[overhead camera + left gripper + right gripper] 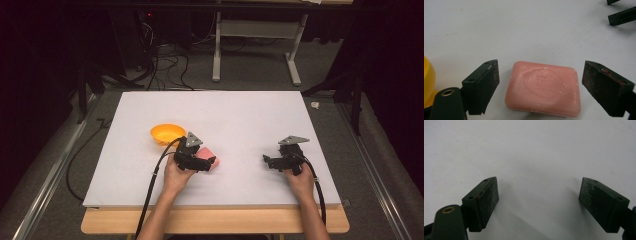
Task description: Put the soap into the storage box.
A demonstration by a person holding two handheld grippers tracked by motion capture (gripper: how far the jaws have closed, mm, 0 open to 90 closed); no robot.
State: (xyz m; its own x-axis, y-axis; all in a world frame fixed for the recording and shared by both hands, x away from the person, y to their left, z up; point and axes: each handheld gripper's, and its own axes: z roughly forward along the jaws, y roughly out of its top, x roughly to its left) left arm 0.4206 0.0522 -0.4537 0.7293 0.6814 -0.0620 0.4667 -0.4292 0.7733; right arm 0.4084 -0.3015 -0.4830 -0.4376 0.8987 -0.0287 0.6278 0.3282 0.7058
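Straddling a pink soap bar point(543, 91), the left gripper point(541, 85) has its two black jaws spread wide, one off each short end of the bar, with a clear strip of table showing between each pad and the soap. Neither pad touches it. The bar lies flat on the white table point(240, 115), stamped face up, with an oval seal pressed into the top and pale scuffs along its edges. In the left gripper view a yellow bowl point(428, 82) curves in at about 9 o'clock, just beyond the left jaw, and the tips of the other gripper's jaws poke in at roughly 1 o'clock, well apart from the soap.

From the high view the left gripper point(209, 161) sits a little toward 7 o'clock of the table's middle, its grey three-cornered plate on top, jaws pointing toward 3 o'clock over the soap bar point(207, 156). The yellow bowl point(167, 133) stands near it, toward 10 o'clock of the gripper. The left hand point(176, 175) grips the tool from below, forearm running in from the 6 o'clock edge, cable trailing down beside it.

The right gripper point(538, 197) is likewise spread wide, its jaws over bare white table with nothing between them. In the high view the right gripper point(268, 160) lies toward 4 o'clock of the table's middle, jaws pointing toward 9 o'clock, facing the left one. The right hand point(300, 179) holds it from behind, forearm coming up from 6 o'clock.
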